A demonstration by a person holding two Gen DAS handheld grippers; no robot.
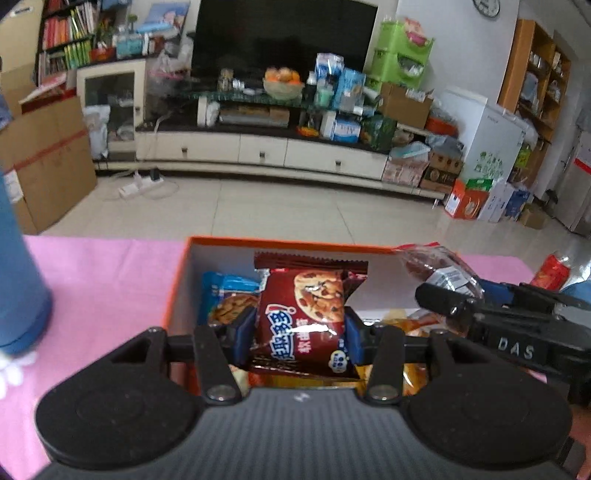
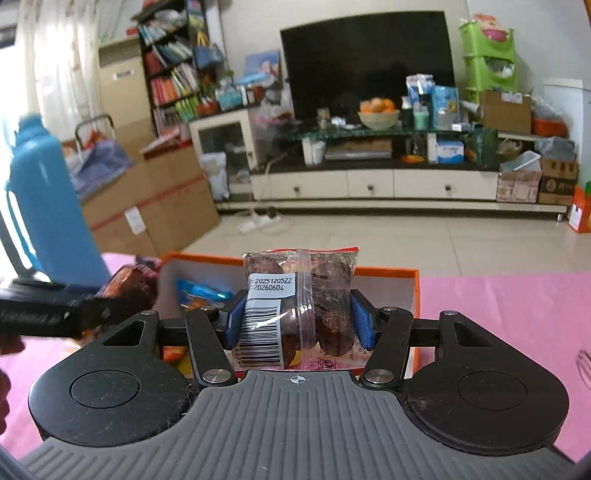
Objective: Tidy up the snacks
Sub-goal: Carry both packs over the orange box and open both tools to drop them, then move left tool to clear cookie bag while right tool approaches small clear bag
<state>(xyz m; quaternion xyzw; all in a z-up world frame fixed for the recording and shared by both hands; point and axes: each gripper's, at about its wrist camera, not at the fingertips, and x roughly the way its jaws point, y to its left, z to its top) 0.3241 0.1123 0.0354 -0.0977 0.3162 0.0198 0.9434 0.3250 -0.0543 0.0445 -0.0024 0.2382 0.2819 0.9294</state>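
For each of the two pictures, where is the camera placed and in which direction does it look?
Left wrist view: sits on the left claw, looking forward and slightly down over the orange box towards the TV; its own fingers grip a cookie packet, and the right claw enters from the right.
Right wrist view: sits on the right claw, facing the same way; its fingers grip a clear bag of dark snacks, and the left claw enters from the left.
Shared: the orange box, the pink cloth, the blue bottle, the TV.
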